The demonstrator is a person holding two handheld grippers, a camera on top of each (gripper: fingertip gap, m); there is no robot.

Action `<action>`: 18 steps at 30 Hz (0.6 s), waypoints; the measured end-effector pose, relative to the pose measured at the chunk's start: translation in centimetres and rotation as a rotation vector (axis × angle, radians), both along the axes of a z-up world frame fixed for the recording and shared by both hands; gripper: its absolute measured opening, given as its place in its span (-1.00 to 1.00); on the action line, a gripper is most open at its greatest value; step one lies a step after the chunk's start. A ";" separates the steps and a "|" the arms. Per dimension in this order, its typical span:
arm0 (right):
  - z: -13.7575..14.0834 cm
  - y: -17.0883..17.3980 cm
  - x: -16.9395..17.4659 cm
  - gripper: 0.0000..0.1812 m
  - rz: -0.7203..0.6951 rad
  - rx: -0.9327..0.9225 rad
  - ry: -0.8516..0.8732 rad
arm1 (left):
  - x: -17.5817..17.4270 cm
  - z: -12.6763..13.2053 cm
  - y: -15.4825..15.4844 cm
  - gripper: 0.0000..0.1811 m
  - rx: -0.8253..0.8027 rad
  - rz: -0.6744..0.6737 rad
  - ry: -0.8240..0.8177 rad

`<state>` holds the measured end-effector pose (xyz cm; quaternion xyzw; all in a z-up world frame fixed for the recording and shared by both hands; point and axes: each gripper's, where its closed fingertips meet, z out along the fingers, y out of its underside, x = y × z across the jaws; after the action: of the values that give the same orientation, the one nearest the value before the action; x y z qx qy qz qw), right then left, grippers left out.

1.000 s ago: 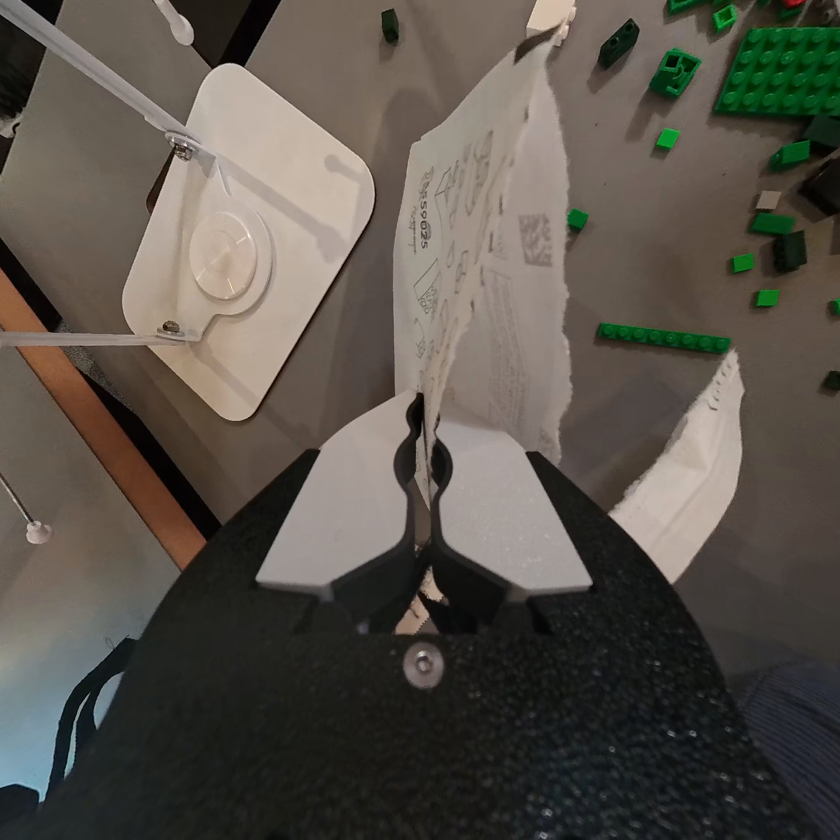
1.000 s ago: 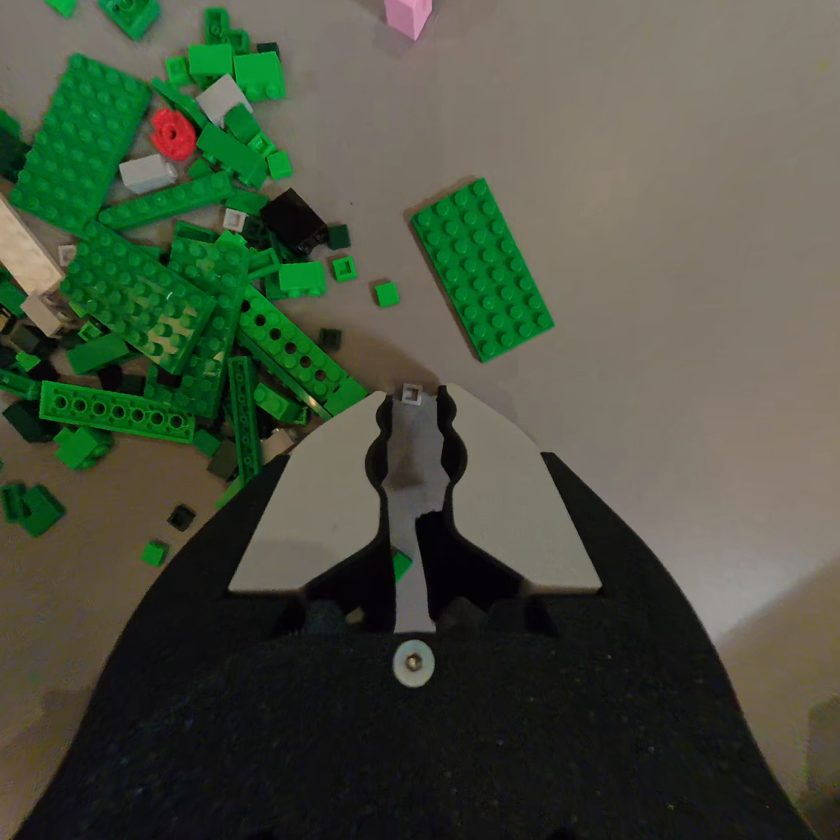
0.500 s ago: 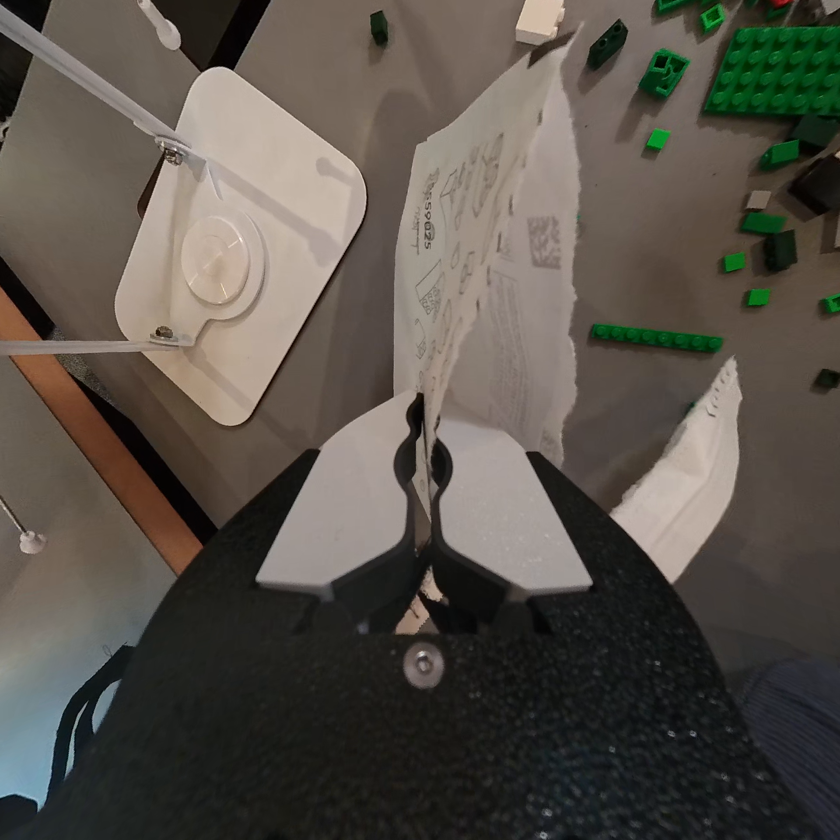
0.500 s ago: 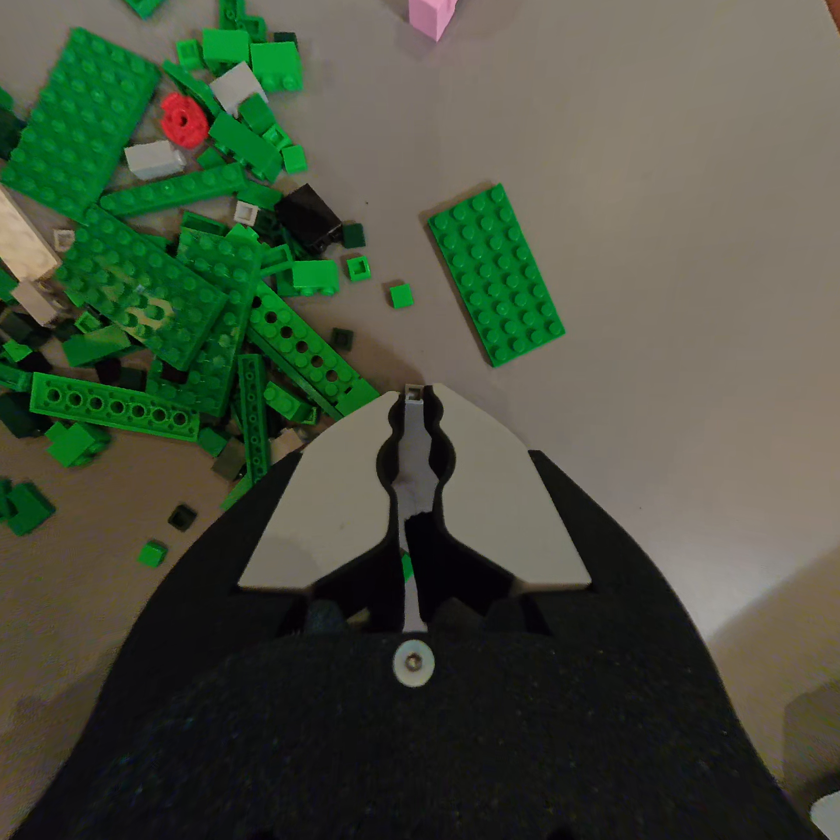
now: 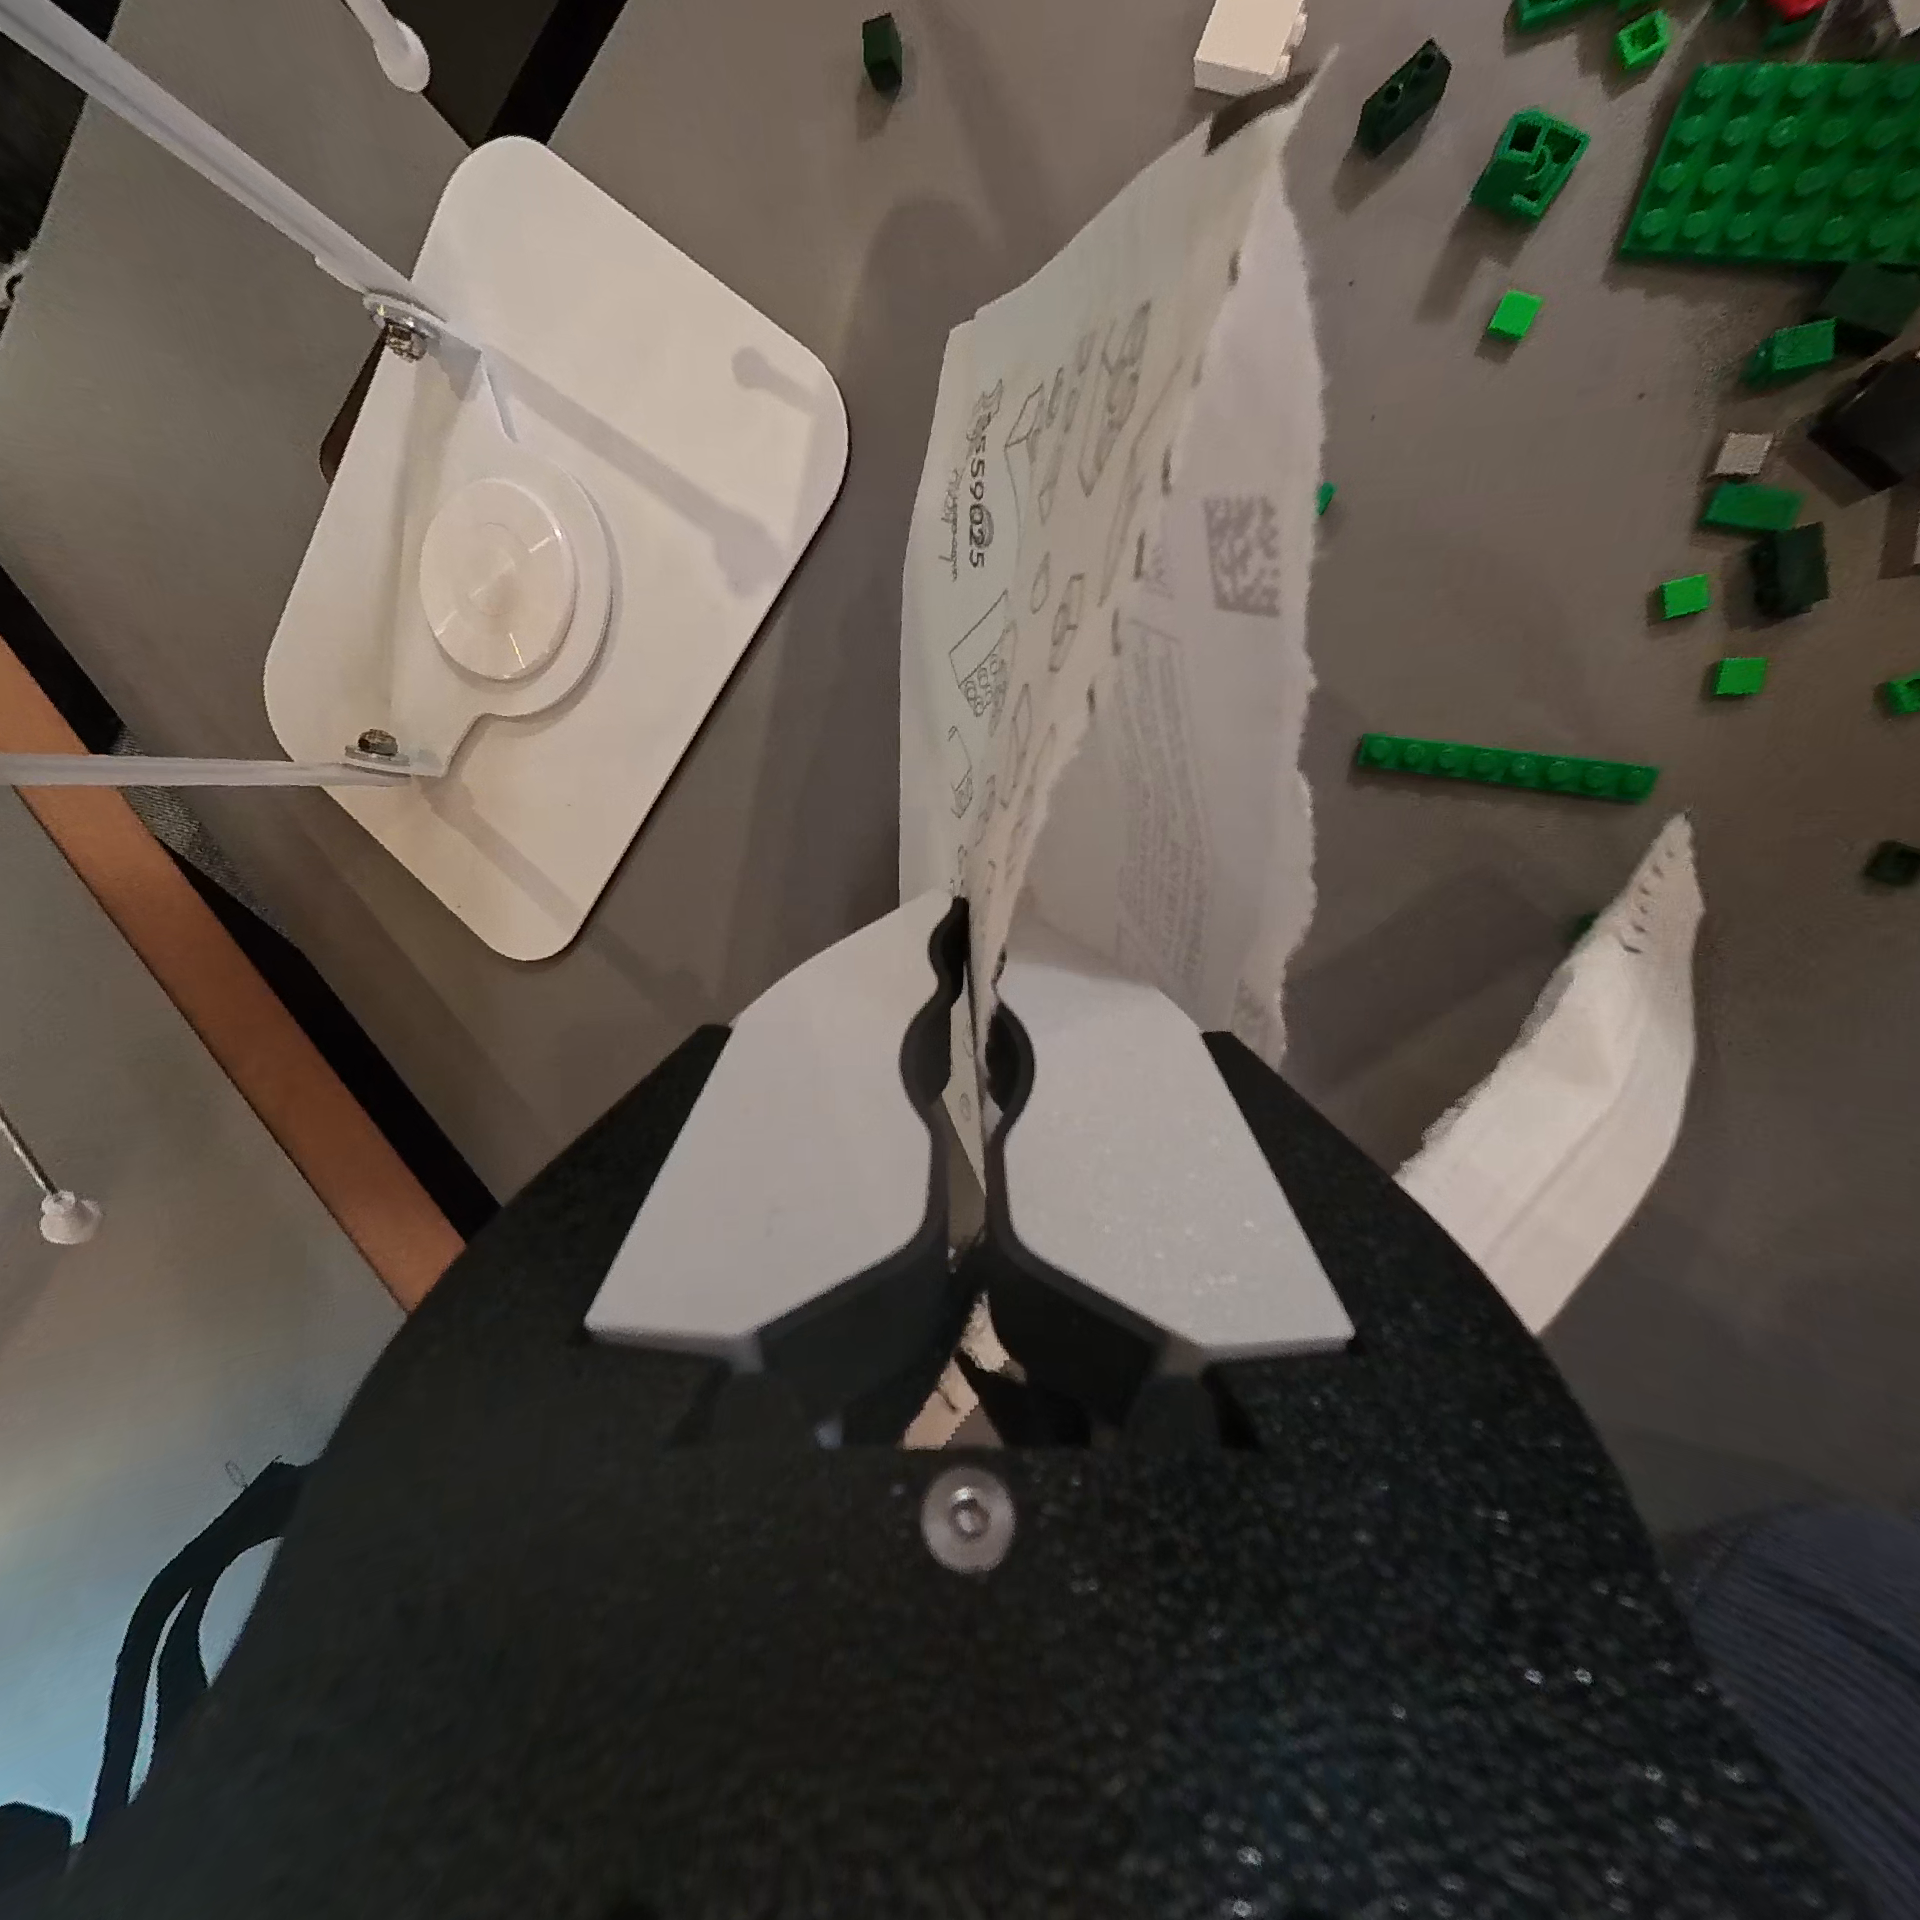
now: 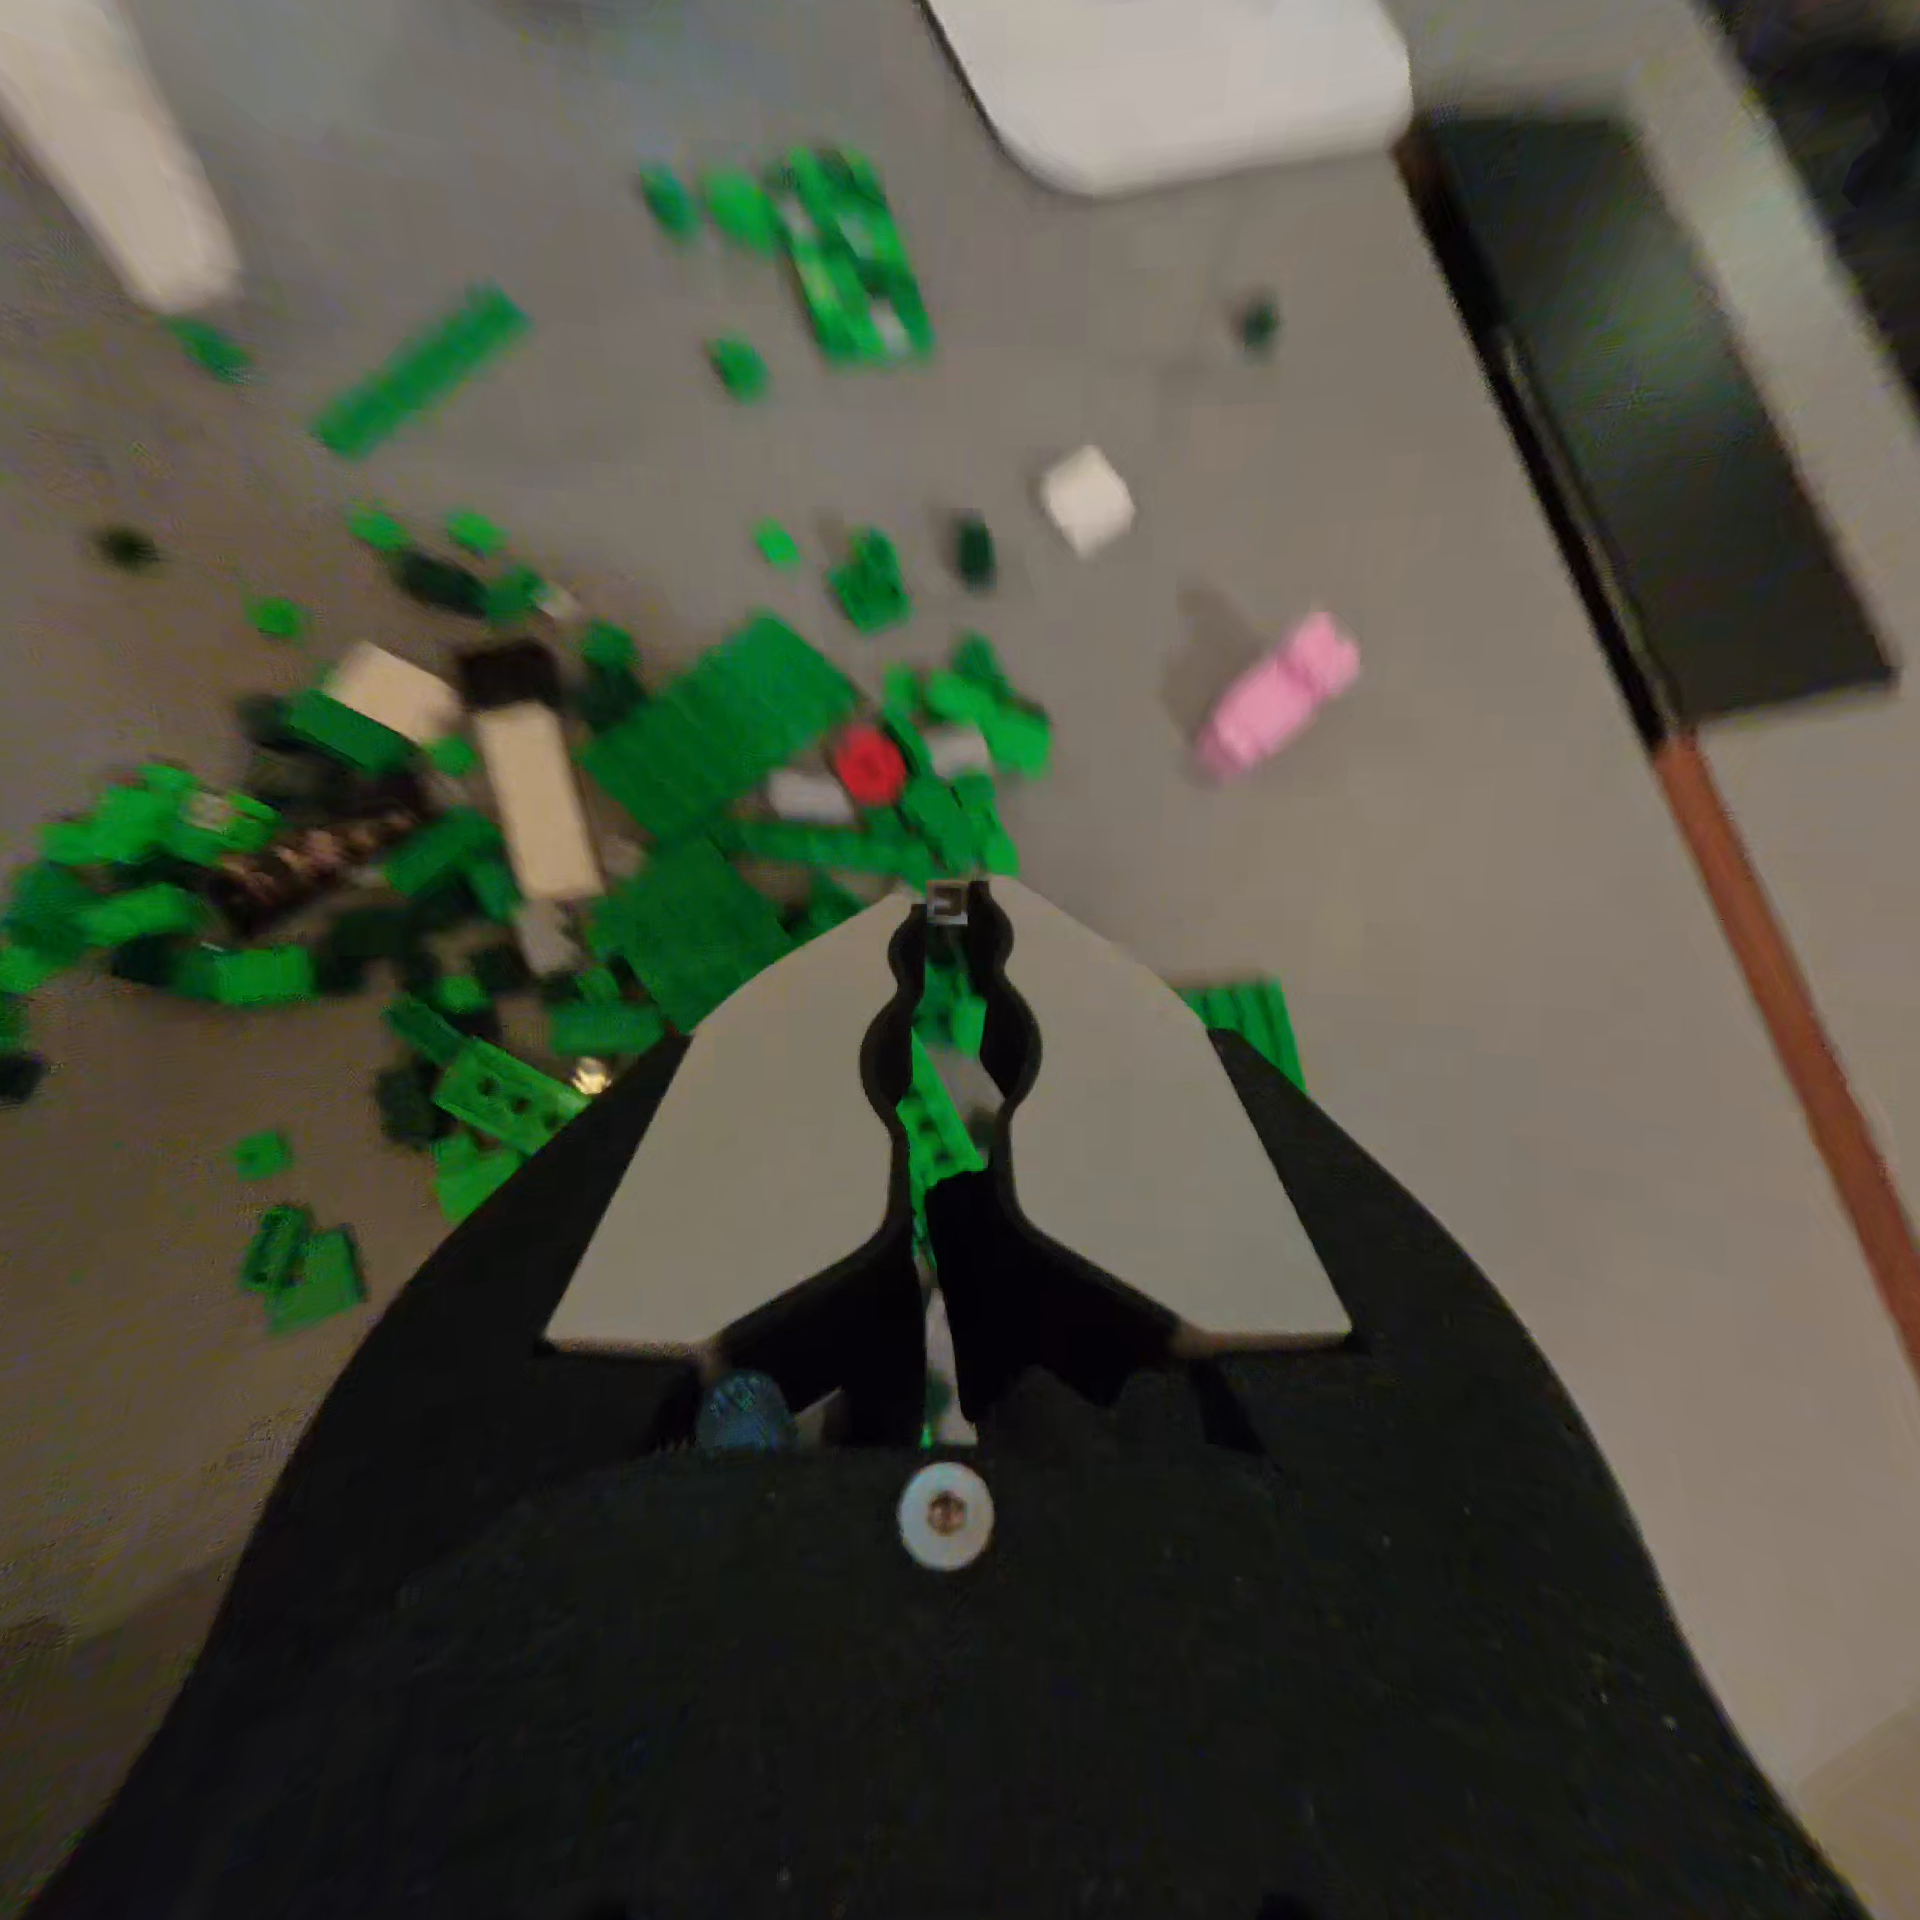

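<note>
My left gripper (image 5: 971, 940) is shut on a torn white paper bag (image 5: 1122, 540) printed with black drawings, and holds it up above the grey table. A second flap of the bag (image 5: 1558, 1101) hangs at the right. My right gripper (image 6: 948, 902) is shut on a tiny light-grey square brick (image 6: 948, 900), pinched at the very fingertips. It hangs above a heap of green bricks (image 6: 686, 831). The right wrist view is blurred by motion.
A white stand base (image 5: 551, 540) with thin white rods sits left of the bag. Loose green bricks and a green plate (image 5: 1787, 166) lie at the upper right. In the right wrist view a pink brick (image 6: 1278, 691), a red round piece (image 6: 868, 764) and the table's wooden edge (image 6: 1787, 1039) show. One gripper's finger ends stand about 30 cm off the other's. My right gripper is the nearer one to the red round piece (image 6: 868, 764): about 7 cm, against 25 cm.
My right gripper closed on the tiny grey brick, then lifted and swung, so its view now looks farther across the table. The left gripper with the bag barely moved.
</note>
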<state>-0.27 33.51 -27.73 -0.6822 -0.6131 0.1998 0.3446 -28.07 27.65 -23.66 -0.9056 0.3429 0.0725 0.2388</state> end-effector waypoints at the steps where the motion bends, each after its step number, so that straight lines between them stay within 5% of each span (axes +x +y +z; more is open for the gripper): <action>1: 1.2 -0.9 -1.3 -0.92 0.070 0.029 0.067 | 0.0 0.0 0.0 -1.00 0.000 0.001 0.001; 7: 10.8 -4.6 -8.5 -0.92 0.356 0.140 0.493 | -0.1 0.1 -0.2 -1.00 0.001 0.007 0.006; 18: 20.7 -5.3 -15.8 -0.92 0.396 0.406 0.631 | 0.2 0.3 0.0 -1.00 0.010 -0.010 -0.003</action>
<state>-16.09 28.26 -7.04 -0.3748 -0.6237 0.3364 0.5979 -27.87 27.69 -23.39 -0.9028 0.3468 0.0714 0.2442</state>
